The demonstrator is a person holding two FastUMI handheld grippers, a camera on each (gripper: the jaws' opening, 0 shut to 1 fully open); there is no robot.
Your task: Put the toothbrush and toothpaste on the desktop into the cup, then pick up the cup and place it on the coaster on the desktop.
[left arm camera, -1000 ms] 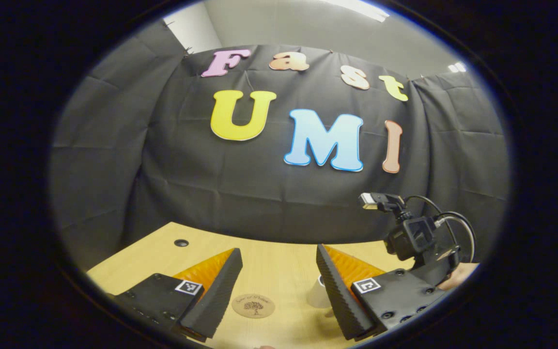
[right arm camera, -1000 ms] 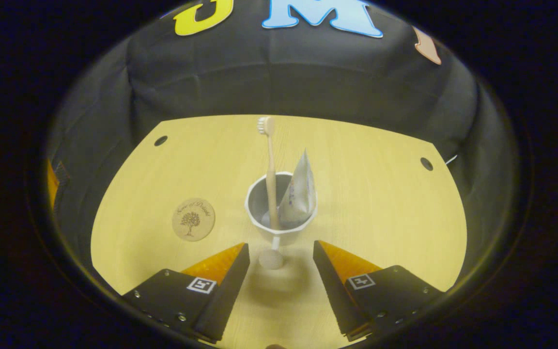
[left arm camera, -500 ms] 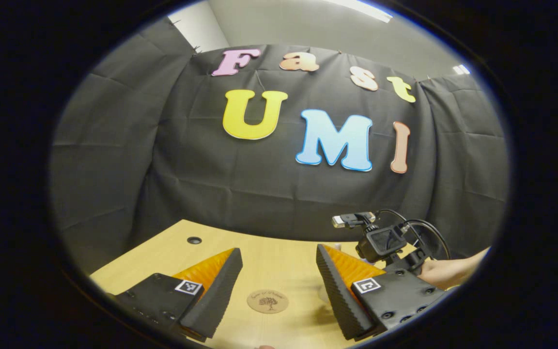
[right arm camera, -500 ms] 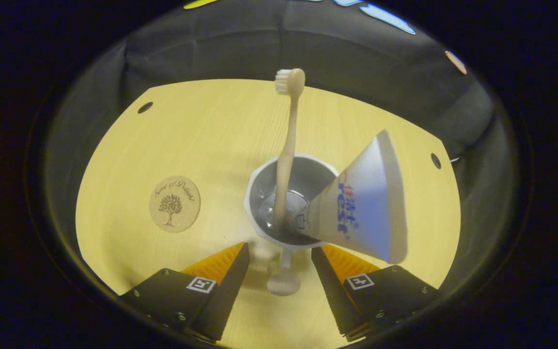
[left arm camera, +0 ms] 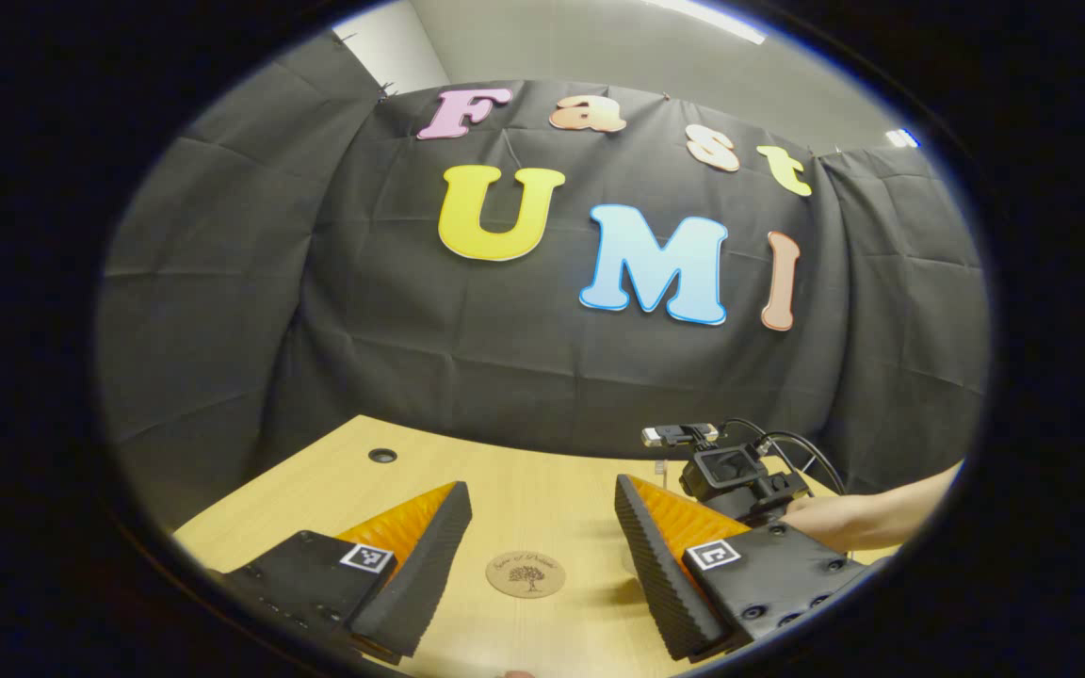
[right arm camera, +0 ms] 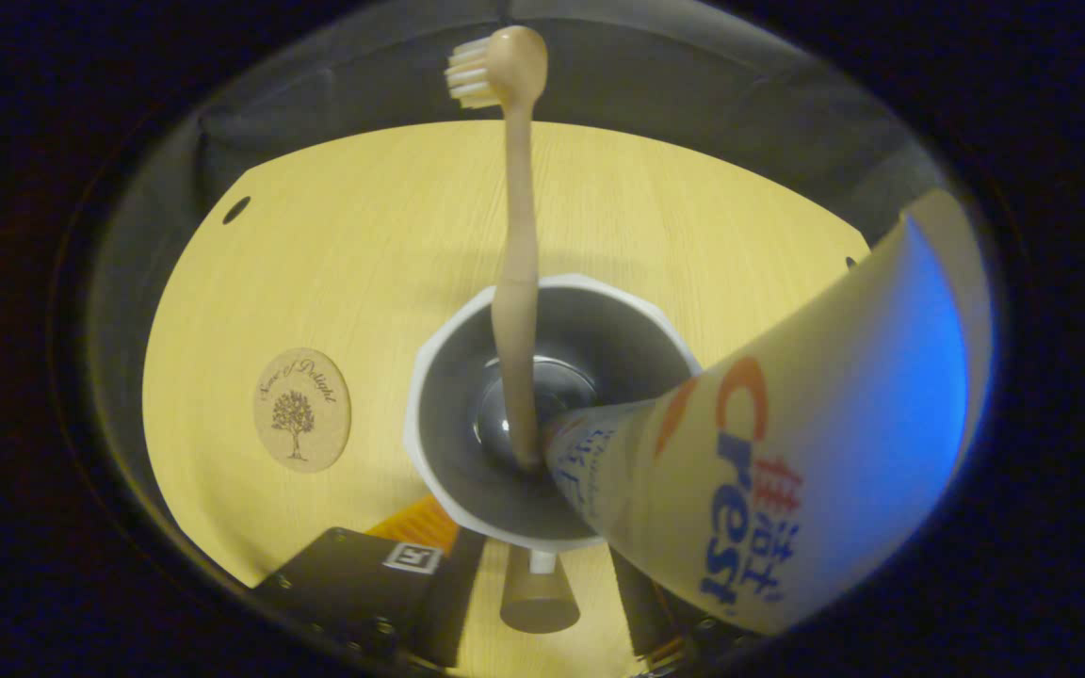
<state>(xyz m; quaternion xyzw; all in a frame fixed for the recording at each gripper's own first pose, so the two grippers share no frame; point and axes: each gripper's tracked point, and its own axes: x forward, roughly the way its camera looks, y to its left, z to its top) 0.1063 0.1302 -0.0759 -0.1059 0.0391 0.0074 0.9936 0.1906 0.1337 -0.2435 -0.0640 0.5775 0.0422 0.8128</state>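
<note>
Now we're seeing the right tool point(right arm camera: 542, 603) w/ fingers astride the cup point(right arm camera: 542, 414), grip unclear; left tool point(left arm camera: 542, 556) hanging wide, empty.

A staged recording booth is showing here, not a lived-in room: black cloth point(left arm camera: 467, 330) is hanging as the far wall, a plain ceiling is showing above it, and a bare light-wood desktop point(right arm camera: 345, 245) with cable holes is lying in front.

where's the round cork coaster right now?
In the right gripper view, the round cork coaster lies flat on the wooden desktop, left of the white cup and apart from it. In the left gripper view it lies ahead, between the left gripper's fingers.
</note>
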